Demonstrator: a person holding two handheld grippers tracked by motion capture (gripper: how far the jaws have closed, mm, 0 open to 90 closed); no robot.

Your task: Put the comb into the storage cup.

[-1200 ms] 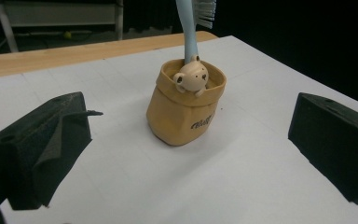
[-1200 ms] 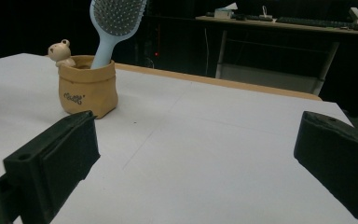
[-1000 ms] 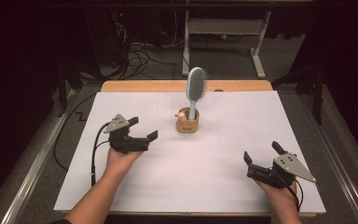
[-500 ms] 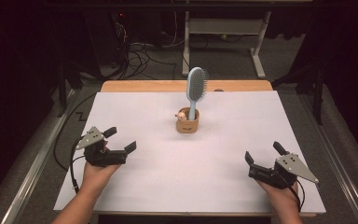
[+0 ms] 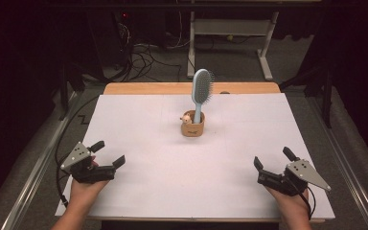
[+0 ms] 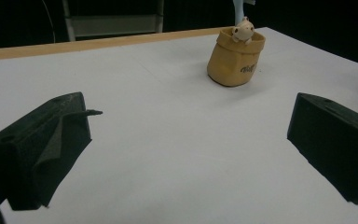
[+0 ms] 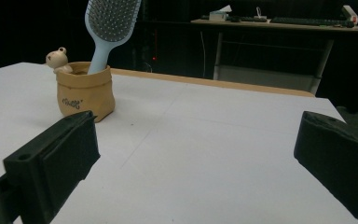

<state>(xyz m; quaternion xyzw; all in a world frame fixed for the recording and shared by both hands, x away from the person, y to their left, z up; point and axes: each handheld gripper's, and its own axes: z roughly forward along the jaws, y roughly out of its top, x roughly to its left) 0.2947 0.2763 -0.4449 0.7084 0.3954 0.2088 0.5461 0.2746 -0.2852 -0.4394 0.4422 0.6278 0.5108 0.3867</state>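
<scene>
A light blue hairbrush (image 5: 202, 91) (image 7: 110, 23) stands handle-down in a small tan bag-shaped holder (image 5: 192, 127) (image 6: 236, 59) (image 7: 85, 92) with a little bear figure on its rim, at the middle of the white table (image 5: 172, 182). My left gripper (image 5: 108, 153) rests near the front left corner, open, nothing between its jaws. My right gripper (image 5: 273, 160) rests near the front right corner, open and empty too. Both point toward the holder from a distance.
A wooden strip (image 5: 163, 88) runs along the table's far edge. Beyond it are a white metal frame (image 5: 230, 33) and cables on a dark floor. A metal rail (image 5: 38, 167) runs along the left side. A far desk (image 7: 279, 23) holds small items.
My left gripper has drawn back from near the holder toward the front left corner of the table. The right gripper has stayed almost still.
</scene>
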